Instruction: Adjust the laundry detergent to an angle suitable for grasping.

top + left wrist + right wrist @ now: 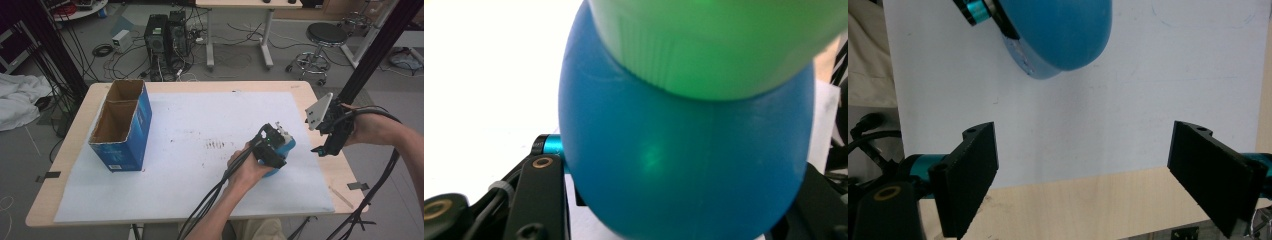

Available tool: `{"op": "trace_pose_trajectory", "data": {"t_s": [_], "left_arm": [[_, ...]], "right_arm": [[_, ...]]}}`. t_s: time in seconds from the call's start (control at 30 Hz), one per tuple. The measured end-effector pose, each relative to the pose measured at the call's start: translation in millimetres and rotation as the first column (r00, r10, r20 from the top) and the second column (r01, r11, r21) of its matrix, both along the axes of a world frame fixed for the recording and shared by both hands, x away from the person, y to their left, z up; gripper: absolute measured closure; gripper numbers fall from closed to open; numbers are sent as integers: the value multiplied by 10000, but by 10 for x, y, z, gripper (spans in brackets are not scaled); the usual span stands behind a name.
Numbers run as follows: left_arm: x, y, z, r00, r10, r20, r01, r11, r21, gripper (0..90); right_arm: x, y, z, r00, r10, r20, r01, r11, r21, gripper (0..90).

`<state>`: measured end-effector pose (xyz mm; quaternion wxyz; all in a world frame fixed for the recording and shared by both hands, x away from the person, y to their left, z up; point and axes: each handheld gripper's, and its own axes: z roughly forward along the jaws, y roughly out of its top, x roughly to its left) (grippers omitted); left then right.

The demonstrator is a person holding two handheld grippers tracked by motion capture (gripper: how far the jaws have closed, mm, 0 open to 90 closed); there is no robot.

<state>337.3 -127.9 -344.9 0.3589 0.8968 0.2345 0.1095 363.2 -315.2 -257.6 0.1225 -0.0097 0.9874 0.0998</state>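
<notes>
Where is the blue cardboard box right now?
In the high view, the blue cardboard box stands open-topped on the table's left side, on the white sheet's left edge, far from both grippers.

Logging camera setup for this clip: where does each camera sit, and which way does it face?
High view: above the person's side, looking forward and down on the table; forearms, left gripper, right gripper.
Left gripper view: on the left gripper, close against a blue bottle with green cap.
Right gripper view: on the right gripper, looking down at the table edge, jaws wide apart.
Shared: the blue bottle.
</notes>
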Motion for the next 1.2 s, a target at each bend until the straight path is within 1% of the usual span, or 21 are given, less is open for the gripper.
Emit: {"op": "trace_pose_trajectory", "data": {"t_s": [0.13,0.2,0.23,0.27,0.3,0.4,0.47,0.53,0.57,0.6,0.63,0.7,0.77,0.83,0.87,0.9,0.93,0.97,1.03,1.13,1.2], "left_arm": [[73,176,59,9995,-207,-238,197,9989,-425,458],[101,279,92,9986,-476,-233,465,9977,-484,458],[101,279,92,9986,-476,-233,465,9977,-484,457],[135,402,129,9961,-838,-260,828,9959,-374,457],[154,464,138,9946,-989,-321,978,9946,-345,458],[225,668,147,9900,-1346,-418,1334,9906,-296,458],[273,800,163,9875,-1510,-443,1495,9881,-360,457],[323,931,183,9824,-1830,-373,1815,9826,-403,457],[339,987,190,9813,-1885,-396,1866,9813,-474,457],[359,1047,198,9787,-2024,-337,2009,9787,-425,458],[359,1047,198,9787,-2024,-337,2009,9787,-425,457],[420,1199,204,9732,-2290,-231,2284,9733,-244,457],[454,1283,201,9724,-2322,-216,2318,9726,-190,457],[488,1378,184,9657,-2588,-222,2586,9659,-122,457],[502,1414,172,9595,-2808,-214,2808,9598,-46,457],[510,1433,159,9575,-2867,-316,2866,9580,-91,457],[510,1433,159,9575,-2867,-316,2866,9580,-91,457],[531,1478,122,9479,-3161,-401,3163,9486,-7,457],[539,1498,92,9403,-3385,-351,3392,9406,148,456],[567,1532,63,9364,-3491,-348,3500,9365,218,456],[579,1558,53,9357,-3512,-343,3518,9360,139,456]], "right_arm": [[8,11,-6,10000,41,-17,-41,10000,-26,119],[13,22,-6,10000,77,-27,-77,10000,-53,120],[13,22,-6,10000,77,-27,-77,10000,-53,120],[15,27,-8,10000,94,-28,-94,10000,-26,119],[20,39,-10,9999,107,-39,-107,9999,-52,119],[21,53,-12,9998,178,-42,-178,9998,-68,119],[21,61,-16,9999,162,-32,-162,9999,-54,119],[27,73,-20,9998,177,-44,-178,9998,-44,119],[27,80,-21,9998,188,-46,-189,9998,-73,119],[26,88,-23,9997,221,-38,-222,9997,-63,119],[26,88,-23,9997,221,-38,-222,9997,-63,119],[18,106,-28,9996,264,-34,-264,9996,-38,119],[17,109,-31,9995,312,-25,-312,9995,-29,119],[14,110,-33,9996,269,-38,-269,9996,-50,120],[13,110,-39,9996,276,-47,-276,9996,-62,119],[13,110,-39,9996,276,-47,-276,9996,-62,119],[13,110,-39,9996,276,-47,-276,9996,-62,119],[13,111,-40,9996,272,-50,-272,9996,-55,119],[18,121,-42,9996,282,-40,-283,9996,-59,119],[11,129,-47,9997,248,-37,-248,9997,-44,120],[11,136,-57,9995,294,-68,-295,9996,-55,119]]}}
